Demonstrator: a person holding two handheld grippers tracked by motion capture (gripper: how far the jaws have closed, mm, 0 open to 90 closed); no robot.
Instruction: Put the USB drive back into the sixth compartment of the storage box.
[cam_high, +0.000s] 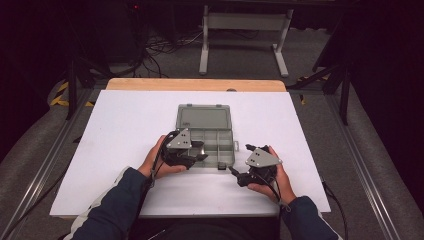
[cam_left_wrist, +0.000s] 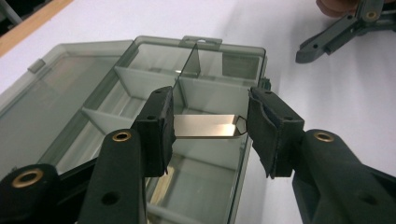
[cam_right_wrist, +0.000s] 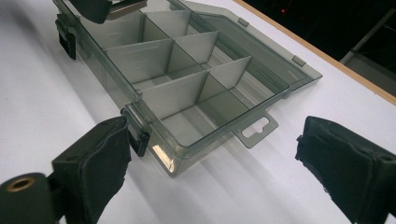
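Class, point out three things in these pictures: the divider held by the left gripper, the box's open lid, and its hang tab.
divider (cam_left_wrist: 205, 127): left gripper view, middle of its face.
lid (cam_high: 203, 118): high view, centre panel.
hang tab (cam_right_wrist: 256, 128): right gripper view, beside its slot.

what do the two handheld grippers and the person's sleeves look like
Both the left gripper and the right gripper are black, each topped by a grey three-cornered plate with small holes and trailing a black cable. Their jaws carry thick black pads and brass-coloured rivets. The person's sleeves are dark blue with a pale stripe.
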